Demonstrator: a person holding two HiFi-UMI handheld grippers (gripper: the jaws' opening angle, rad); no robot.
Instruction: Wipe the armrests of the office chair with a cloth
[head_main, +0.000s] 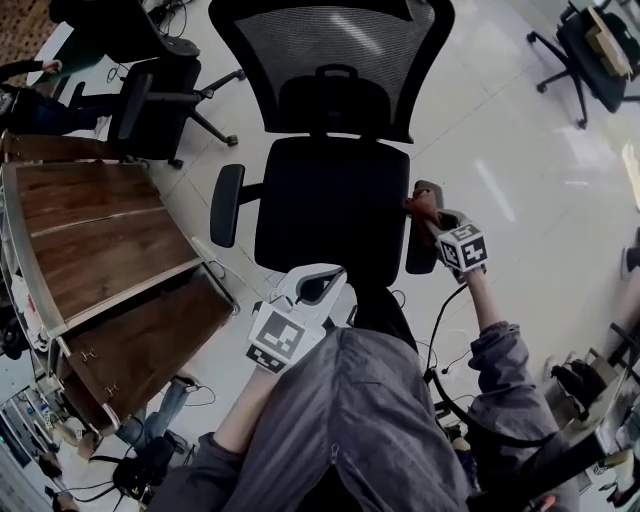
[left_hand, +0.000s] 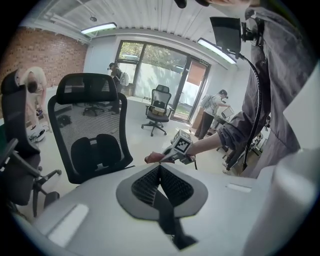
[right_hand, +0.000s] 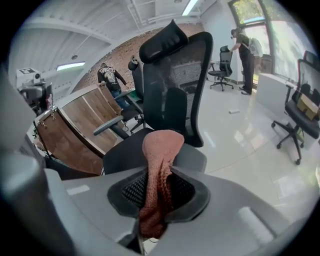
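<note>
A black mesh-backed office chair stands in front of me, its seat facing me. Its left armrest is bare. My right gripper is shut on a pinkish-red cloth and holds the cloth on the chair's right armrest. In the right gripper view the cloth hangs out past the jaws over the grey armrest pad. My left gripper is shut on nothing and hovers near the seat's front edge. The left gripper view shows the right gripper with the cloth.
A wooden-topped desk stands to the left. Another black chair is behind it, and one more at the far right. Cables trail on the glossy floor. People stand in the background.
</note>
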